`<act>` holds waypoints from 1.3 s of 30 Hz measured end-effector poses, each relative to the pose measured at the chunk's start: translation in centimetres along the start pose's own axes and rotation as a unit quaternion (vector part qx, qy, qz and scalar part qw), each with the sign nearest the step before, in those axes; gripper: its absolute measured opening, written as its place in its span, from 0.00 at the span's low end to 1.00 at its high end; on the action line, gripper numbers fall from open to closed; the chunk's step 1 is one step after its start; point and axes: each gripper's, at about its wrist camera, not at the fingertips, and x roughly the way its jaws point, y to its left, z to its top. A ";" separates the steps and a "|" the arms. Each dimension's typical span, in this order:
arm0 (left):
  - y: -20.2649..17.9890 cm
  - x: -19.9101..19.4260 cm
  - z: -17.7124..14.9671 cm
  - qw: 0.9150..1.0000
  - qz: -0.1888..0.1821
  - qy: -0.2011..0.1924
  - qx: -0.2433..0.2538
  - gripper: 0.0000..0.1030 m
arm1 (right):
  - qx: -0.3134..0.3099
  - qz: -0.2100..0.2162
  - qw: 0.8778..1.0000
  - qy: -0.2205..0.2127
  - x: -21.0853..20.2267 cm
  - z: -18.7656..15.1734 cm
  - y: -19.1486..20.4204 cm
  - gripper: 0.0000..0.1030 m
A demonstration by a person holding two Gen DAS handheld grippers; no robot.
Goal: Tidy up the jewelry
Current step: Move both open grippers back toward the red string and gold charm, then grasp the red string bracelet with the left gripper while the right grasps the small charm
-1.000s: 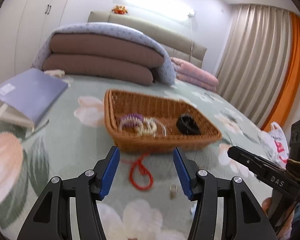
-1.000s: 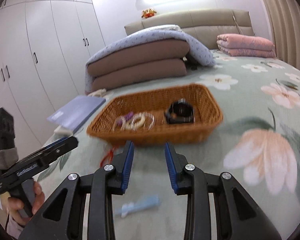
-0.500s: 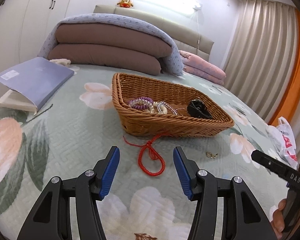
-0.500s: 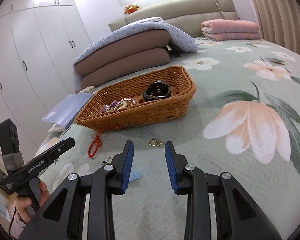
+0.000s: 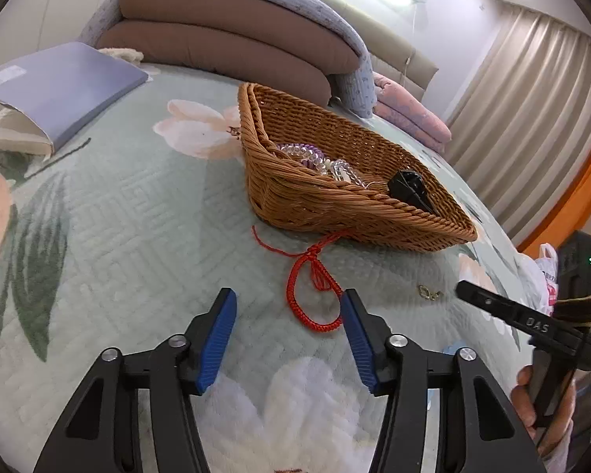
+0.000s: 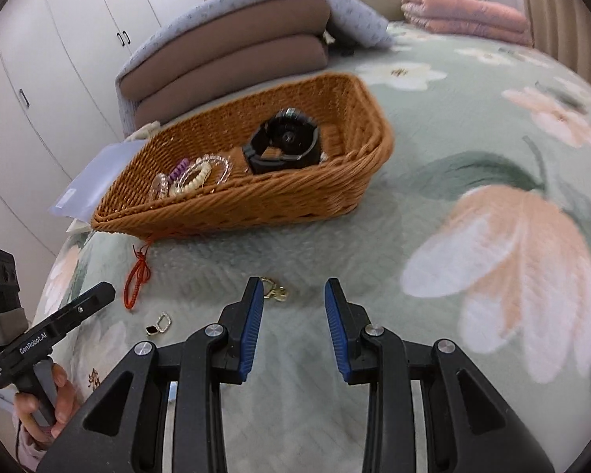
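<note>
Left wrist view, from my left: a blue folder [image 5: 59, 86] on the bedspread [image 5: 118, 236], then the basket [image 5: 335, 213] with beaded bracelets [image 5: 315, 157] and a watch [image 5: 409, 191], and a folded duvet [image 5: 236, 39] behind it. My left gripper [image 5: 287, 315] is spread wide and empty, the red cord bracelet [image 5: 311, 299] lying between its tips just short of the basket, nothing blocking it. On the right wrist view a black pendant [image 6: 158, 325] lies left of my right gripper [image 6: 293, 295], also wide and empty, with a gold clasp [image 6: 274, 289] beside its left finger.

folded quilts [image 5: 232, 35] | blue folder [image 5: 59, 86] | wardrobe [image 6: 59, 39] | curtains [image 5: 532, 90] | plastic bag [image 5: 547, 272]
</note>
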 end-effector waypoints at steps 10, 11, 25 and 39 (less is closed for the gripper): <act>-1.1 1.2 0.0 0.999 0.031 0.017 0.033 0.38 | -0.045 -0.044 0.998 0.001 1.6 -0.5 1.9 0.34; -1.4 1.4 0.0 0.998 0.038 0.019 0.040 0.38 | -0.050 -0.047 0.998 0.002 1.8 -0.5 2.1 0.34; -2.0 1.9 0.2 0.995 0.078 0.019 0.065 0.07 | -0.071 -0.059 0.996 -0.009 2.1 -0.6 2.9 0.12; -1.8 -0.1 0.0 0.997 0.049 -0.023 0.058 0.04 | -0.041 0.000 0.997 -0.066 -1.0 -0.8 1.5 0.12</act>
